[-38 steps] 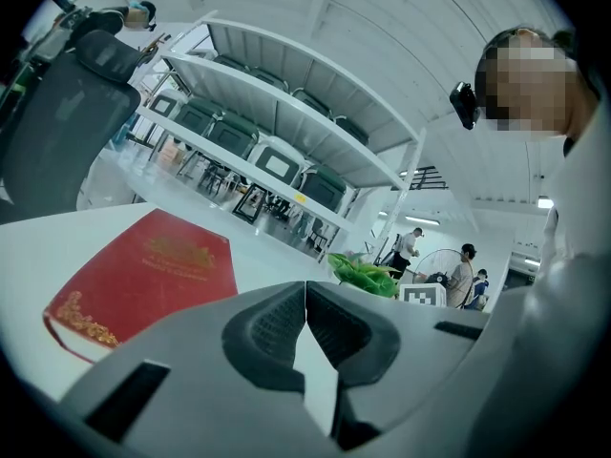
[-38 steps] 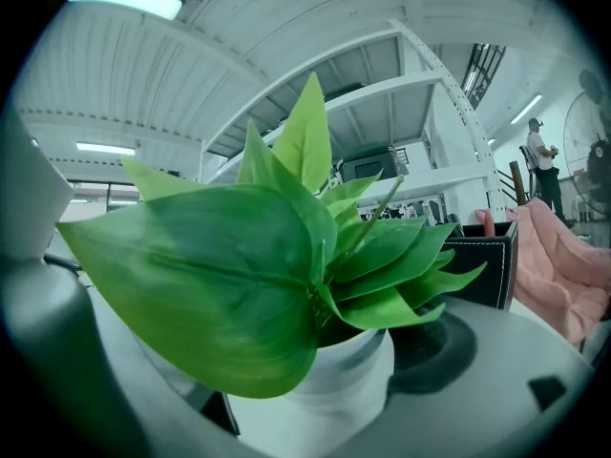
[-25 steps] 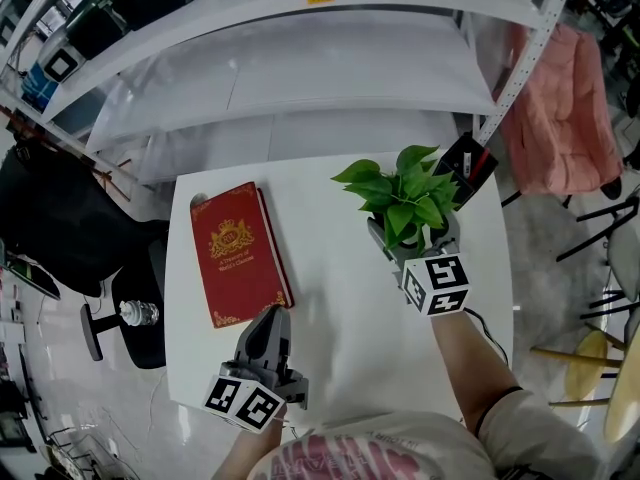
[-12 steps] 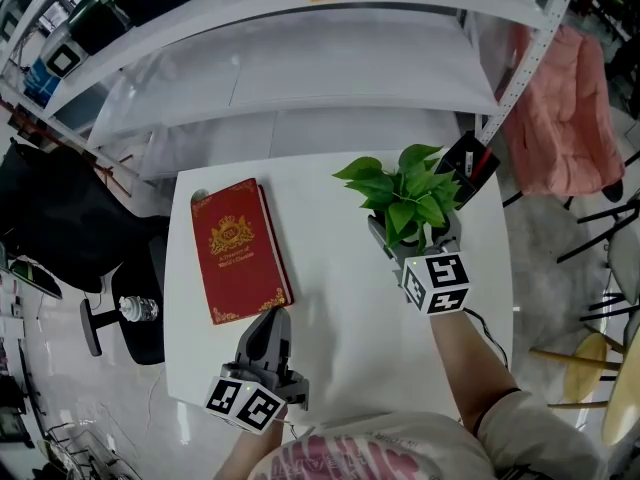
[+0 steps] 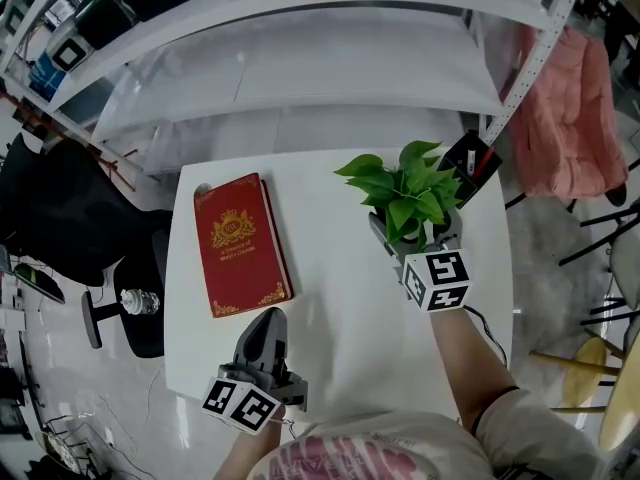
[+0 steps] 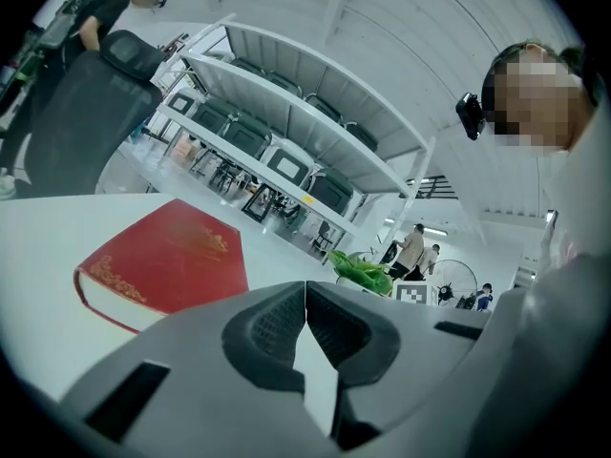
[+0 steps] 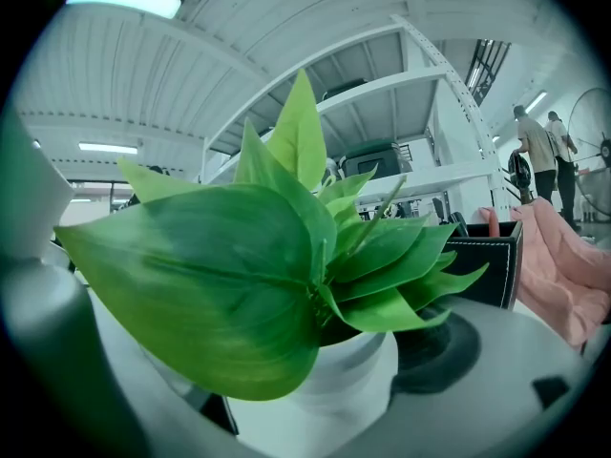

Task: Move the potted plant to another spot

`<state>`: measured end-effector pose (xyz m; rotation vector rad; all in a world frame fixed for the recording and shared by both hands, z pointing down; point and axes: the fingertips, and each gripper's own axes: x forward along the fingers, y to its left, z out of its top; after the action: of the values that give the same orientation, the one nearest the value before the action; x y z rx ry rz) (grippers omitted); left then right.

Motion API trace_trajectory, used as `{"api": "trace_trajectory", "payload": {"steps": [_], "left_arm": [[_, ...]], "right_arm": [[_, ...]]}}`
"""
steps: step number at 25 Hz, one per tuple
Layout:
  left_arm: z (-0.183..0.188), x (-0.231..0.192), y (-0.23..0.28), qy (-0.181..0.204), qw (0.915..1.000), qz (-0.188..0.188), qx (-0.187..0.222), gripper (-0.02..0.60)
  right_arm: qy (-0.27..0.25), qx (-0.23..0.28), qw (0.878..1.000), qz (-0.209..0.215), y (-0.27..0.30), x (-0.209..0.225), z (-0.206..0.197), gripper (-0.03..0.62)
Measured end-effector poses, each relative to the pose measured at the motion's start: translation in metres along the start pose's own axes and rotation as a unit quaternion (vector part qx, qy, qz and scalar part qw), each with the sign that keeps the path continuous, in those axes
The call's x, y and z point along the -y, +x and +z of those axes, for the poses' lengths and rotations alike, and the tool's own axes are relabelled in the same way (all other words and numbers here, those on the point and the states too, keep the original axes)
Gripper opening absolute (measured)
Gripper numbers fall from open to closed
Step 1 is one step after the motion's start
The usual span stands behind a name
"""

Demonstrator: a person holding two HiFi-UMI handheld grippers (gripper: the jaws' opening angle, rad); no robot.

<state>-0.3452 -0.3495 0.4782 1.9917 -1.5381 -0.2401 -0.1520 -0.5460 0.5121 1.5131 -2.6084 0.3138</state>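
The potted plant [image 5: 402, 192], green leaves in a small white pot [image 7: 329, 380], sits at the right side of the white table [image 5: 340, 298]. My right gripper [image 5: 412, 236] is shut on the pot, one jaw on each side; the leaves [image 7: 258, 256] fill the right gripper view and hide most of the pot. My left gripper [image 5: 264, 336] rests near the table's front edge, shut with nothing in it, its pads [image 6: 286, 327] touching. The plant [image 6: 363, 270] shows small and far off in the left gripper view.
A red hardcover book [image 5: 238, 245] lies on the table's left half. A black box [image 5: 470, 166] stands at the far right corner, just behind the plant. White shelving [image 5: 300, 58] runs behind the table. A pink cloth [image 5: 570, 118] hangs to the right.
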Motion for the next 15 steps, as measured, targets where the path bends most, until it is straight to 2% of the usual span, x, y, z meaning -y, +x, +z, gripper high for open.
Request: {"api": "trace_trajectory", "payload": {"steps": [15], "left_arm": [[0.009,0.002,-0.022,0.005,0.9996,0.022,0.014,0.025]], "right_arm": [[-0.015,0.000,1.000,0.009,-0.001,-0.003,0.006,0.539]]}}
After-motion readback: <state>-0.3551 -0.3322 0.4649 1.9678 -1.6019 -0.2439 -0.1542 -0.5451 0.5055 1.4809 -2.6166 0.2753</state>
